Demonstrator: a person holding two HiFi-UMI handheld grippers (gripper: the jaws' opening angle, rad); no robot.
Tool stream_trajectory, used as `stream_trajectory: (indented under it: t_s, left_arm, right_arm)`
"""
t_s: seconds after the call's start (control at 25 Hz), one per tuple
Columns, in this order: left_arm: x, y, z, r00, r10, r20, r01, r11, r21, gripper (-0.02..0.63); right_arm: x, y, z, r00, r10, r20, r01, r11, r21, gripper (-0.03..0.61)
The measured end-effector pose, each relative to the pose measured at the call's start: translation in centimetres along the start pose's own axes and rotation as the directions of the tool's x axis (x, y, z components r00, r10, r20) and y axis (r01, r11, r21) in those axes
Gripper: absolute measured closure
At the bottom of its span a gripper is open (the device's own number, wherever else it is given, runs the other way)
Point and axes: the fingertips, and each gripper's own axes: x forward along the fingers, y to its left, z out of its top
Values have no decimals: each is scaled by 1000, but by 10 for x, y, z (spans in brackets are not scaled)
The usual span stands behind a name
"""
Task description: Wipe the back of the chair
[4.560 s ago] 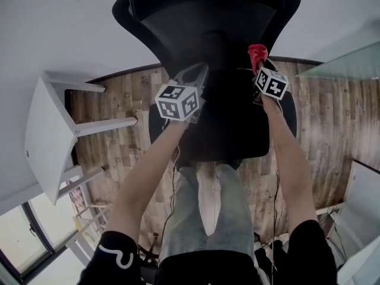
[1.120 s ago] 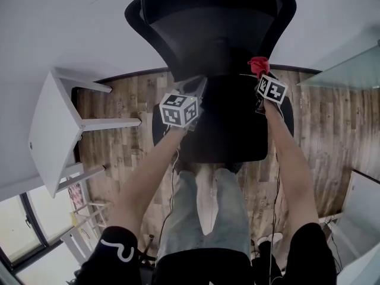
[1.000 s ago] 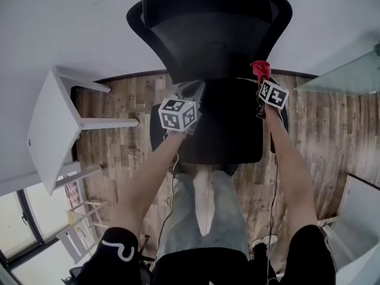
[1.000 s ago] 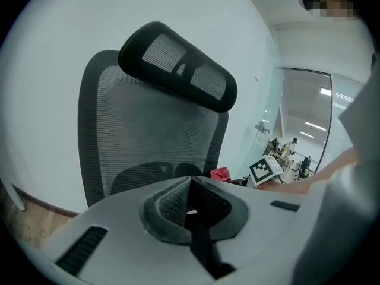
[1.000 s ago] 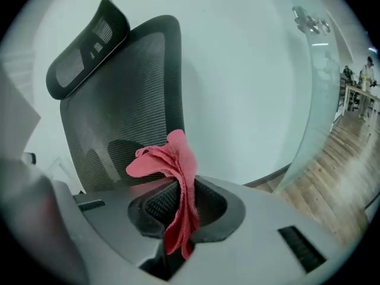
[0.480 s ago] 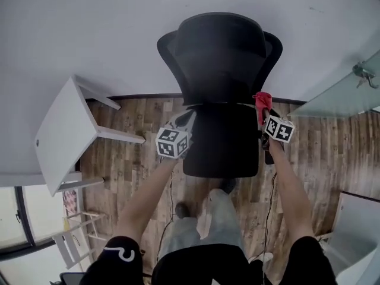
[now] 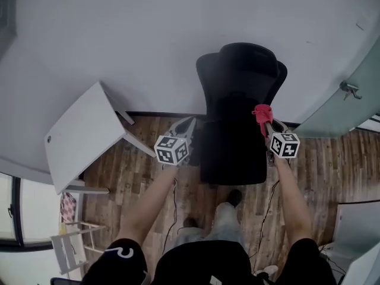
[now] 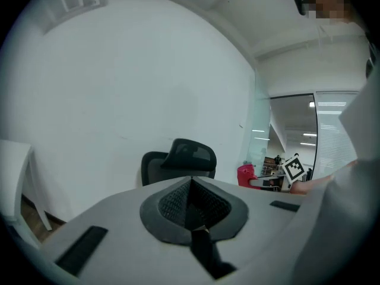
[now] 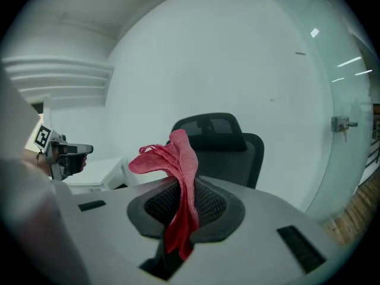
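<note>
A black office chair point(image 7: 240, 94) with a headrest stands against the white wall, its seat toward me; it also shows in the left gripper view point(image 8: 178, 162) and the right gripper view point(image 9: 222, 144). My right gripper point(image 7: 263, 116) is shut on a red cloth point(image 7: 260, 113) point(image 9: 175, 183) that sticks up from the jaws, beside the chair's right edge, apart from the backrest. My left gripper point(image 7: 185, 125) hovers left of the seat with its jaws shut and nothing between them point(image 8: 190, 203).
A white table point(image 7: 83, 132) stands tilted in view at the left on the wood floor point(image 7: 332, 159). A glass door with a handle point(image 7: 350, 89) is at the right. The person's legs and feet point(image 7: 231, 198) stand just before the seat.
The view has pulled back from the chair: it now looks smaller and farther. Both grippers have drawn away from the backrest and lowered, the red cloth still in the right one.
</note>
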Motion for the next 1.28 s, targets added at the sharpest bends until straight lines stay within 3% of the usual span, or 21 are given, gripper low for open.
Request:
stream_trajectory:
  t_s: [0.28, 0.52, 0.68, 1.04, 1.28]
  left_arm:
    - [-110, 7, 46, 998, 10, 66, -11, 1000, 8, 589]
    - [-158, -31, 55, 997, -39, 73, 37, 999, 21, 589]
    - [-186, -49, 55, 997, -26, 78, 25, 1000, 4, 589]
    - [-229, -110, 45, 998, 4, 57, -9, 997, 82, 589]
    - [-228, -183, 26, 999, -32, 21, 28, 990, 138, 589]
  right_arm:
    - [-58, 132, 31, 997, 45, 61, -41, 997, -66, 512]
    - [-102, 213, 52, 990, 63, 124, -48, 991, -124, 512]
    - [-130, 254, 58, 984, 109, 144, -87, 985, -149, 512]
    - [-200, 268, 51, 968, 180, 177, -157, 978, -136, 512]
    - [-255, 238, 34, 973, 135, 186, -124, 990, -68, 512]
